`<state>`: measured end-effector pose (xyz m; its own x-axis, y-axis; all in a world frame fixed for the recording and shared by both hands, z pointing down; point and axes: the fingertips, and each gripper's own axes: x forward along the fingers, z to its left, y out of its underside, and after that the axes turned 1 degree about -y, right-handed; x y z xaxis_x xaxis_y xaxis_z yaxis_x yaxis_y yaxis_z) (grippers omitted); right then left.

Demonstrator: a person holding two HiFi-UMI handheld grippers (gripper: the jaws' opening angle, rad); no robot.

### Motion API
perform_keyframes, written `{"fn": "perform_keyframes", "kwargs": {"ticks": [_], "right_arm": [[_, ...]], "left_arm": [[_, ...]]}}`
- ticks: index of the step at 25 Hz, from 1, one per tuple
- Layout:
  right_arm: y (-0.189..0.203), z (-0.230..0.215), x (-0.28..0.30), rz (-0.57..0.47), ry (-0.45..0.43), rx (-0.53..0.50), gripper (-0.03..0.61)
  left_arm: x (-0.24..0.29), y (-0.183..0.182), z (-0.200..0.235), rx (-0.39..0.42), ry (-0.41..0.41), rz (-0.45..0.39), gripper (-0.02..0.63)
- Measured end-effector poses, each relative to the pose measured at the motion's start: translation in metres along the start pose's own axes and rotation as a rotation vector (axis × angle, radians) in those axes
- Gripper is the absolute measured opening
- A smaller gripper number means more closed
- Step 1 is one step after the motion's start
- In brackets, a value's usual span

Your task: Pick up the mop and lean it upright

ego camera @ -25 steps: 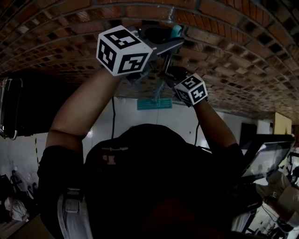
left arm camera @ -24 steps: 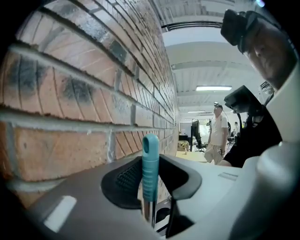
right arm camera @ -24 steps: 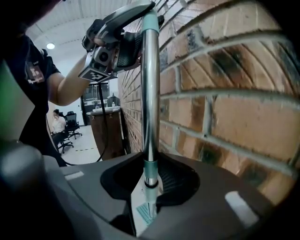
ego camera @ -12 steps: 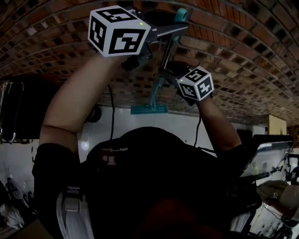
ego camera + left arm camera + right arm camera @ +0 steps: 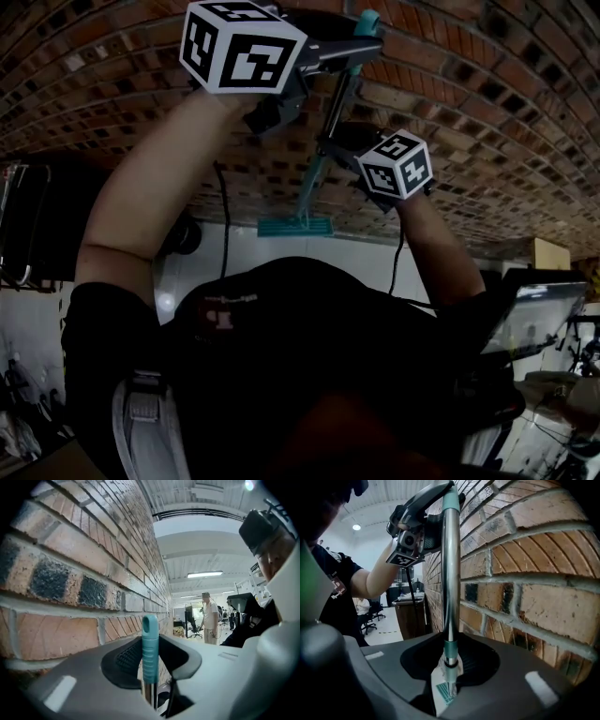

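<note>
The mop is a silver pole with a teal grip end and a flat teal head, held up close to a red brick wall. My left gripper is shut on the pole just under the teal end, which pokes up between its jaws. Lower down, my right gripper is shut on the pole. The teal collar and part of the mop head show below its jaws. Whether the pole touches the bricks I cannot tell.
A black cable hangs down the wall left of the mop head. An open laptop screen sits at the right. A dark cabinet stands against the wall, and a person stands far off in the hall.
Both grippers have risen with the mop. The left one has moved up toward the frame top, and the mop head has shifted a little left and down in the head view.
</note>
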<state>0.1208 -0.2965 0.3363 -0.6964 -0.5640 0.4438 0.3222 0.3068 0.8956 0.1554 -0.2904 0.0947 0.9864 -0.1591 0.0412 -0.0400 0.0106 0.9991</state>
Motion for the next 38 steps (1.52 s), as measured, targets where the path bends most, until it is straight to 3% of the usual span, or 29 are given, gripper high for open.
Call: {"fn": "perform_keyframes", "kwargs": {"ticks": [38], "right_arm": [[0.0022,-0.0035,0.0005,0.018,0.002,-0.007,0.112]], "left_arm": [[-0.0003,0.0022,0.0033,-0.005,-0.002,-0.001,0.109]]}}
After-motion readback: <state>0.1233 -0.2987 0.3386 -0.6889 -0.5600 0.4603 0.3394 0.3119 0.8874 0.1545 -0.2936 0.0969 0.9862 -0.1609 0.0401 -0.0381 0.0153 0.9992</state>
